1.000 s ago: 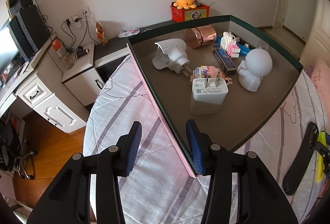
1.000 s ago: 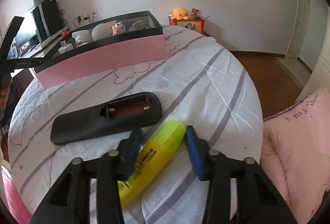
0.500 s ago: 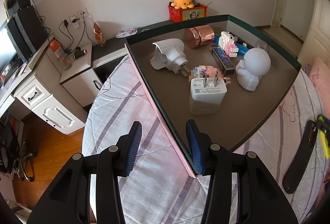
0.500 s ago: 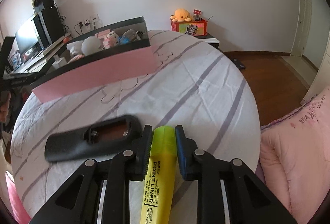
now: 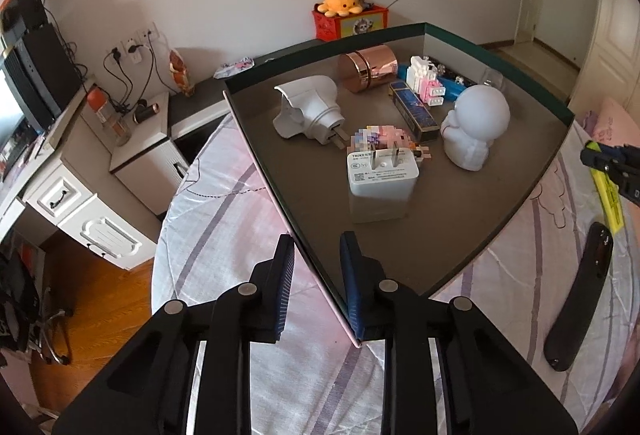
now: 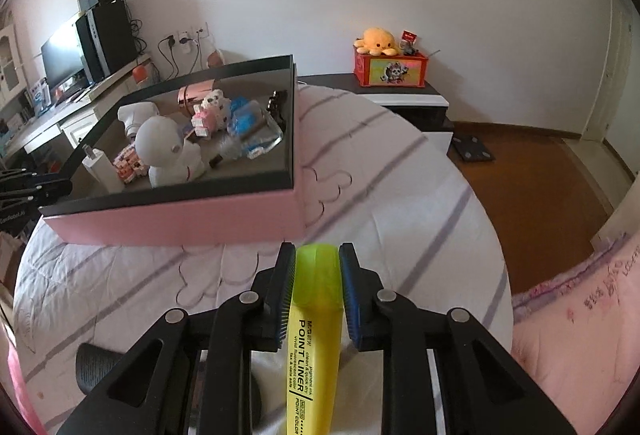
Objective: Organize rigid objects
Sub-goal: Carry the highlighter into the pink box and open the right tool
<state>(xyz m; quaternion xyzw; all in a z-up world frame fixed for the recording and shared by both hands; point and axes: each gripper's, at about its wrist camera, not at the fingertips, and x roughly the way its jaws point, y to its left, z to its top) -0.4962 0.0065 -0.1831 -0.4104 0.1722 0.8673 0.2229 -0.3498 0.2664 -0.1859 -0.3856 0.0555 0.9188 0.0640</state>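
Box [image 6: 180,223] holds several items. Right gripper [image 6: 314,299] clamps yellow highlighter [image 6: 316,335], undelivered. Left gripper [image 5: 316,287] fingers pinch box wall. Remote [image 5: 580,299] left on bed.

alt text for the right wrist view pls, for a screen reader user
The right claw grips a yellow highlighter above a striped bedsheet. Ahead sits an open pink box holding a white astronaut figure, a white charger and other small items.
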